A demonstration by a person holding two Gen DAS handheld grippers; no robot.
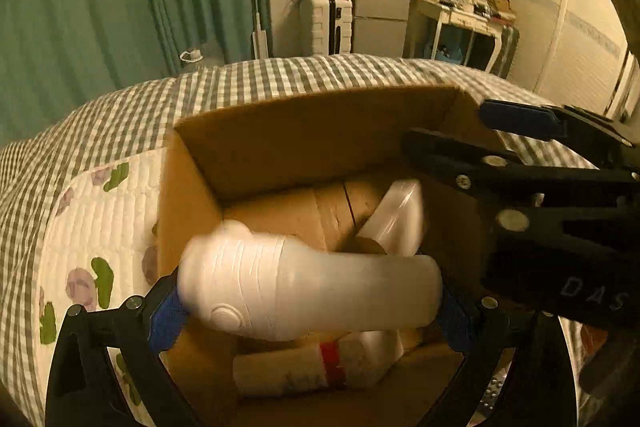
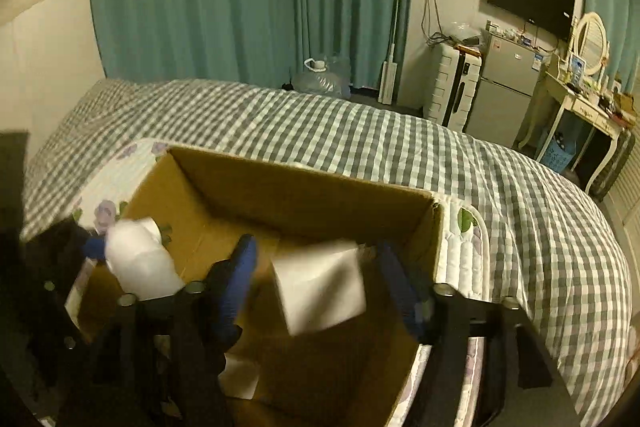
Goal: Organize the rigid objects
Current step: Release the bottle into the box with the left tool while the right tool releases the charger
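From my left wrist view I can read only the pale letters "DAS" on the black body of the right gripper (image 1: 516, 131), reaching in from my right. The bottle with a red band (image 1: 320, 367) below my fingers carries print too blurred to read.

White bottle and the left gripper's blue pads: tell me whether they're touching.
Touching. The left wrist view shows the white bottle lying crosswise between the left gripper fingers, a blue pad pressed against each end, above the cardboard box.
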